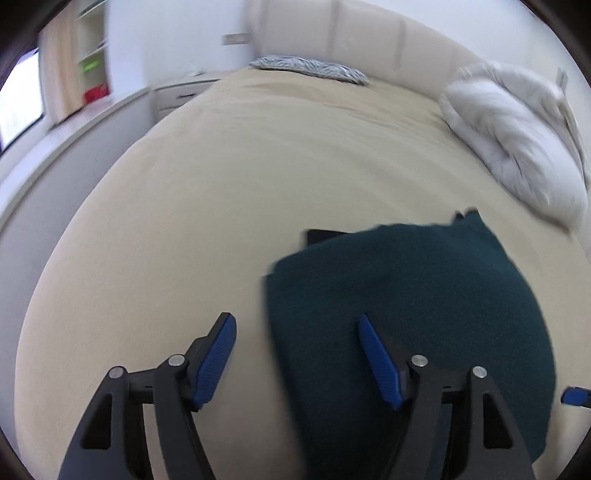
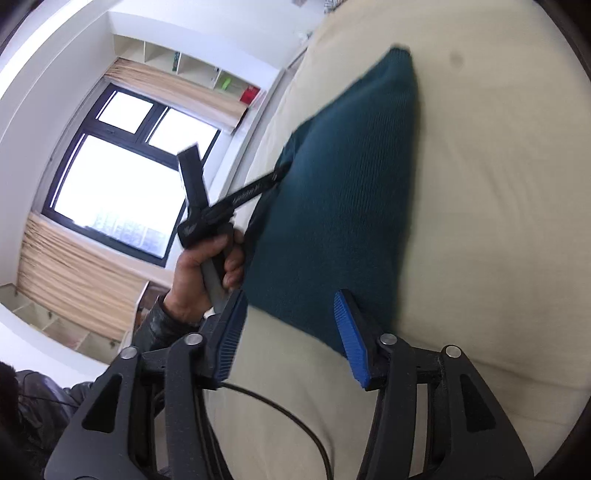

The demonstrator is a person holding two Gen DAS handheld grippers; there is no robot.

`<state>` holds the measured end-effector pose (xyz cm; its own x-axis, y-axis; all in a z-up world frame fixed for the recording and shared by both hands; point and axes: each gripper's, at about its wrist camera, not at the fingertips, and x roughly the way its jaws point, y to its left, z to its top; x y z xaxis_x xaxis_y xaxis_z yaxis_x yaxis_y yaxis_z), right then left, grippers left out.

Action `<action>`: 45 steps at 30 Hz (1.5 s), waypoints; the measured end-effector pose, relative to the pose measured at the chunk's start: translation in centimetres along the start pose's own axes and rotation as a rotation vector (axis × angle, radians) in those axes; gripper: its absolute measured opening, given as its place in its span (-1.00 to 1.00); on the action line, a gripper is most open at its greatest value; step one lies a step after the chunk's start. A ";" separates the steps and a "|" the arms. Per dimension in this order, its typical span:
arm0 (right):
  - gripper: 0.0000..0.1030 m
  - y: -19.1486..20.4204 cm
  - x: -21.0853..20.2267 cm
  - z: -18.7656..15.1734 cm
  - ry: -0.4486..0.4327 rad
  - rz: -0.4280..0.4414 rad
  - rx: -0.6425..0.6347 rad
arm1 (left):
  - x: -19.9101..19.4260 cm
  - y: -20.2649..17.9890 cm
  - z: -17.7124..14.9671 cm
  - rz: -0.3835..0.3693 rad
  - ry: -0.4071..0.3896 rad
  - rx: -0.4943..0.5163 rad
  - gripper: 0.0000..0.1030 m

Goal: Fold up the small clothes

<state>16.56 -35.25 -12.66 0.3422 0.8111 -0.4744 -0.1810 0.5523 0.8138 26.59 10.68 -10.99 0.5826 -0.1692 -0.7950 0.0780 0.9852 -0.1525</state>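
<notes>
A dark teal knitted garment [image 1: 406, 295] lies folded flat on the beige bed [image 1: 221, 184]. My left gripper [image 1: 295, 325] is open and empty above the garment's near left edge, one finger over the bed and one over the cloth. In the right wrist view the same garment [image 2: 340, 184] stretches away from my right gripper [image 2: 291, 302], which is open and empty at its near edge. A hand holds the left gripper's body [image 2: 221, 210] beside the garment's left side. A blue pad of the right gripper [image 1: 574, 397] shows at the far right in the left wrist view.
A white crumpled duvet [image 1: 517, 140] lies at the bed's right, a patterned pillow [image 1: 310, 68] by the padded headboard [image 1: 351, 33]. A nightstand [image 1: 184, 92] and shelves [image 1: 92, 55] stand left of the bed. A window [image 2: 122, 177] with curtains and a cable [image 2: 288, 417] show in the right wrist view.
</notes>
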 end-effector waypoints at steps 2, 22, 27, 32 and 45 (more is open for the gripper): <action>0.54 -0.3 -1.7 1.0 -0.087 -0.057 0.005 | -1.5 2.6 -0.8 -0.037 -0.008 -0.107 0.40; 0.54 -5.7 4.0 6.7 -0.032 -0.041 0.176 | -0.6 4.2 -2.4 -0.338 0.222 -0.260 0.54; 0.39 -6.2 4.9 7.4 -0.017 -0.054 0.198 | 0.4 3.9 -1.7 -0.363 0.267 -0.273 0.48; 0.32 -6.8 3.7 6.7 -0.018 -0.034 0.209 | 1.5 4.2 -2.6 -0.487 0.356 -0.348 -0.10; 0.22 -6.1 4.8 6.6 -0.006 -0.044 0.193 | 1.9 3.5 -2.5 -0.499 0.326 -0.352 -0.23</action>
<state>25.36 -35.95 -17.68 0.3512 0.7854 -0.5097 0.0144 0.5398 0.8417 26.00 13.77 -14.52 0.2682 -0.6535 -0.7078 -0.0259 0.7296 -0.6834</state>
